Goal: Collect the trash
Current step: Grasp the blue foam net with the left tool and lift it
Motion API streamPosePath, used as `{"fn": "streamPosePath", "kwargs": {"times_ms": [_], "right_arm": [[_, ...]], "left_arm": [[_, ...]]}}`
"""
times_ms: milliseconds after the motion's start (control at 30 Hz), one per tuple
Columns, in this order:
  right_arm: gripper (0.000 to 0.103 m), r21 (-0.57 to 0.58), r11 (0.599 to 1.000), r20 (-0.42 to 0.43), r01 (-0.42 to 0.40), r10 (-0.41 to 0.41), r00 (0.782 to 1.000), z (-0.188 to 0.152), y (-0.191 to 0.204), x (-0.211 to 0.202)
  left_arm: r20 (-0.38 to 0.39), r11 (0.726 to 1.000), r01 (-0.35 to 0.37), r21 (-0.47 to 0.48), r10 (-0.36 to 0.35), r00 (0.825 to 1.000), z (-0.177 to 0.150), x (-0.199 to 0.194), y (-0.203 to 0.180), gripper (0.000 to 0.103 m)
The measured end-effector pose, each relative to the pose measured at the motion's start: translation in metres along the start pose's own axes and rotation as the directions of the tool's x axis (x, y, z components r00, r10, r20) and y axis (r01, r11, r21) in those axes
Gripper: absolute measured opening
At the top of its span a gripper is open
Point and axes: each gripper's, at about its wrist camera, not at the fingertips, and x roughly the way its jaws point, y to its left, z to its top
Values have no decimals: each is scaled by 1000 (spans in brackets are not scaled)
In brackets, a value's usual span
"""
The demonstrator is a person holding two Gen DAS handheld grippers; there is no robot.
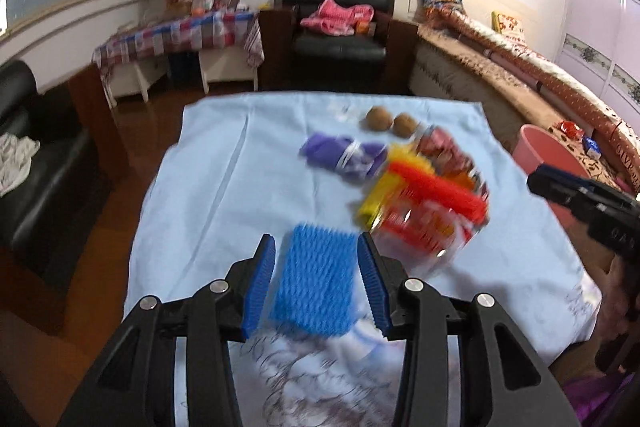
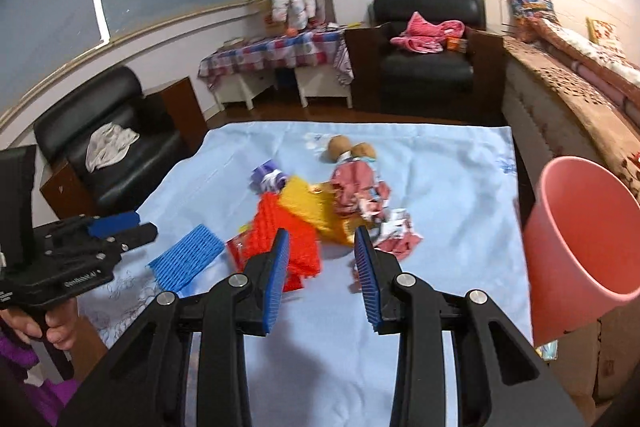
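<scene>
The trash is piled in the middle of a blue cloth (image 2: 460, 187) on the table, so it can all be reached. A blue net (image 1: 316, 279) is framed between the open pads of the left gripper (image 1: 316, 267), but it is not pinched yet; the gripper is likely lined up for a grab. The right gripper (image 2: 322, 267) is held part open with nothing in it, above a red net (image 2: 280, 239). A pink bin (image 2: 580, 239) is kept just beside the table, probably so trash can be dropped in.
</scene>
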Motion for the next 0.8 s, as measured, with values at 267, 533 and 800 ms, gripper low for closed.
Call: {"fn": "streamPosePath", "kwargs": {"times_ms": [267, 533, 800], "right_arm": [[34, -10, 1000, -14, -27, 27, 1000, 5, 13, 10], [34, 8, 999, -33, -44, 44, 998, 6, 12, 18], [34, 14, 998, -47, -54, 55, 997, 4, 11, 20]], "left_arm": [[-68, 1000, 21, -2, -21, 997, -8, 21, 6, 42], [-131, 1000, -2, 5, 2, 991, -14, 42, 5, 42], [-157, 1000, -15, 6, 15, 988, -20, 52, 3, 42]]}}
